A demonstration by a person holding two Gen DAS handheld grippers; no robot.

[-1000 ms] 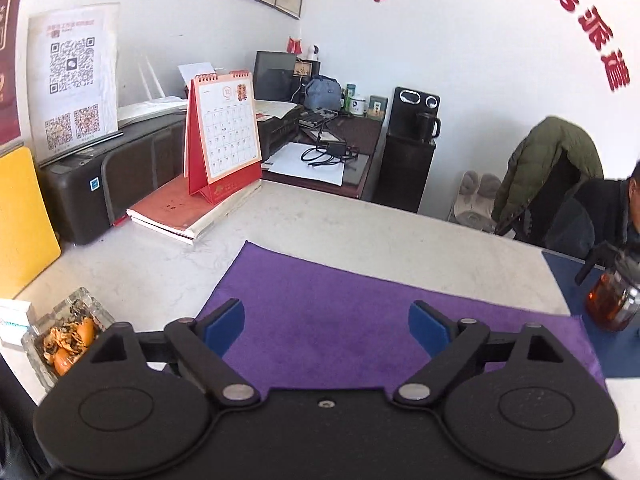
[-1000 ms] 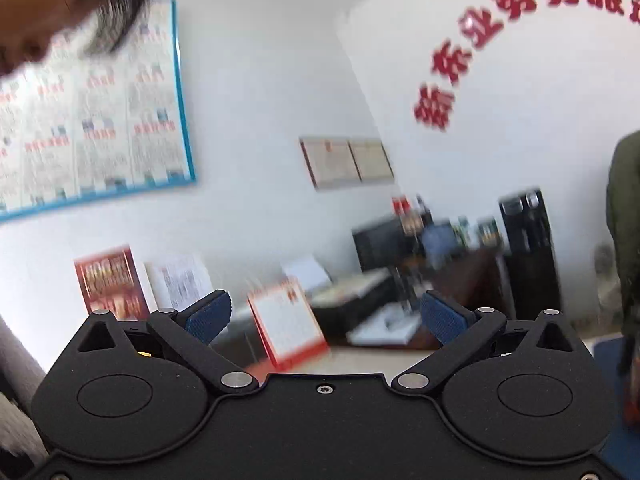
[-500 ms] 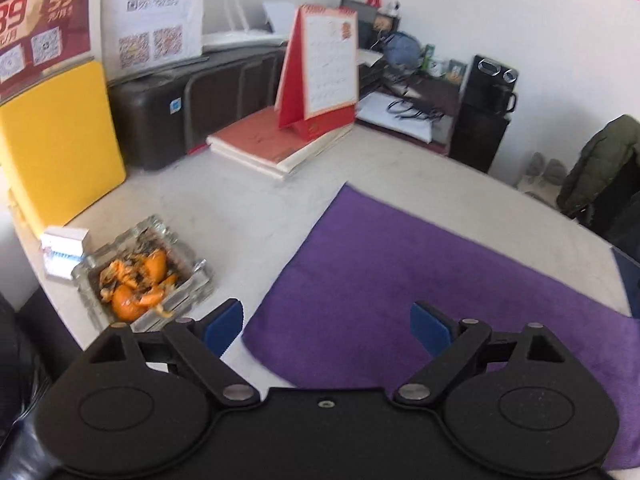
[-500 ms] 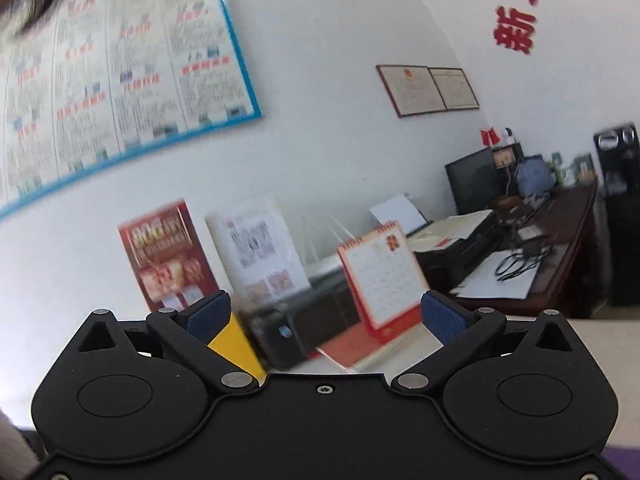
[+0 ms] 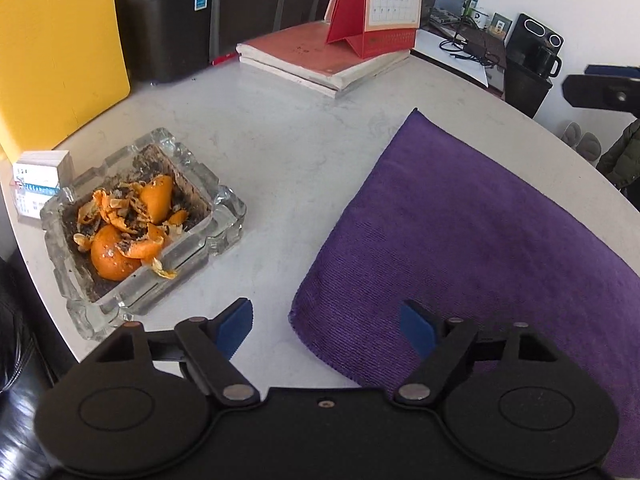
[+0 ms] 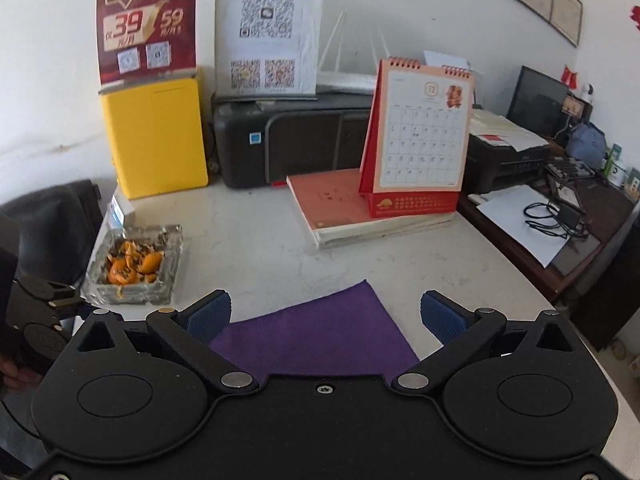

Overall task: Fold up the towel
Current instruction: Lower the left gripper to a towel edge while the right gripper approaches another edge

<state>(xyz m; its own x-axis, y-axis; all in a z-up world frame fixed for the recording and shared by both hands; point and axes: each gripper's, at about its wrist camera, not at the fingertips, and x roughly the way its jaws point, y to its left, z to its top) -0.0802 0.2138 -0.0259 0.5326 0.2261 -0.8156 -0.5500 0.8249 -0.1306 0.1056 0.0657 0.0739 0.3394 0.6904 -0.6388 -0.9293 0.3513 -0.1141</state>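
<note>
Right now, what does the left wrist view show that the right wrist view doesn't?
Only the left wrist view: the towel's near rounded corner between the closing, empty left claw, and a black mug.

Only the right wrist view: the wall posters, the monitor, and the open right claw over the towel's far corner.

Both: purple towel, glass ashtray of orange peel, desk calendar, printer.

Bright even daylight, sharp centre, fisheye bending at edges.

The purple towel (image 5: 480, 240) lies flat and unfolded on the pale table (image 5: 280, 140), near corner rounded.
</note>
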